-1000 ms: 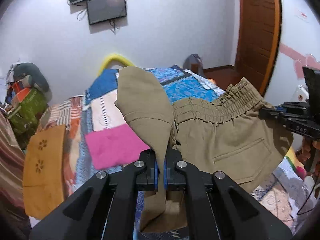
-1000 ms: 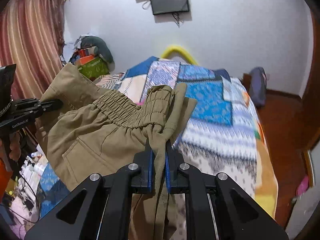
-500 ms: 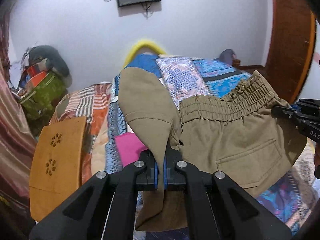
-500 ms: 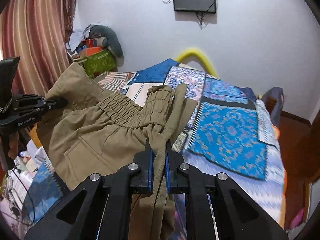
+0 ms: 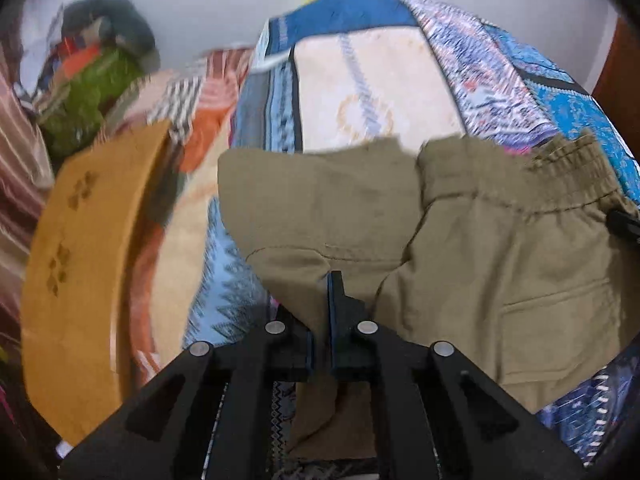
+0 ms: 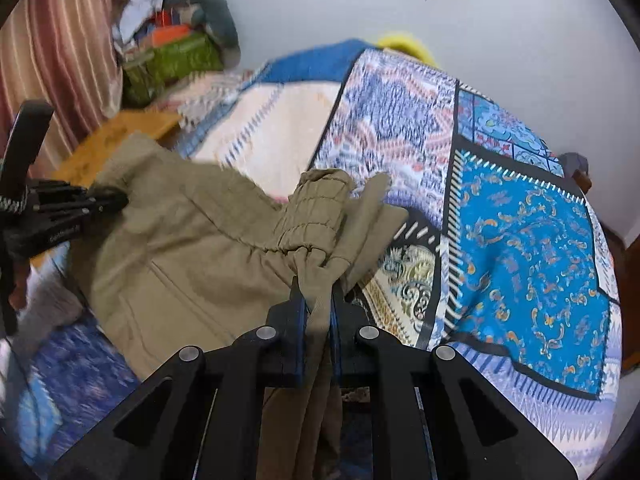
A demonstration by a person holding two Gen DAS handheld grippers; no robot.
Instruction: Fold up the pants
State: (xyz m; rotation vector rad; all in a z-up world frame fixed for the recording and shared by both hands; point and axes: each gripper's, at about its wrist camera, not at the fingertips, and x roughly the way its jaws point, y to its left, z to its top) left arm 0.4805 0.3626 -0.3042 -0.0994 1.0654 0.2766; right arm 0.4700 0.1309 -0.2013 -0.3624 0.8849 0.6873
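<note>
The khaki pants (image 5: pixel 480 248) hang spread between both grippers, low over the patchwork bedspread (image 5: pixel 360 92). My left gripper (image 5: pixel 322 300) pinches a fold of the leg cloth; its jaws are opening slightly, with the cloth still between the pads. My right gripper (image 6: pixel 318 296) is shut on bunched cloth just below the elastic waistband (image 6: pixel 316 216). In the right wrist view the pants (image 6: pixel 192 248) stretch left to the left gripper (image 6: pixel 100 202). The right gripper's tip (image 5: pixel 624 224) shows at the waistband's right end. A back pocket faces up.
An orange wooden board (image 5: pixel 80 260) stands along the bed's left side. A pile of bags and clothes (image 5: pixel 92 92) sits against the wall at the back left. A striped curtain (image 6: pixel 60 40) hangs on the left. The bedspread (image 6: pixel 520 240) stretches away to the right.
Both grippers have sunk towards the bed with the pants, and both views now tilt downward. The wall screen has left the left wrist view. The pants hang flatter over the bedspread.
</note>
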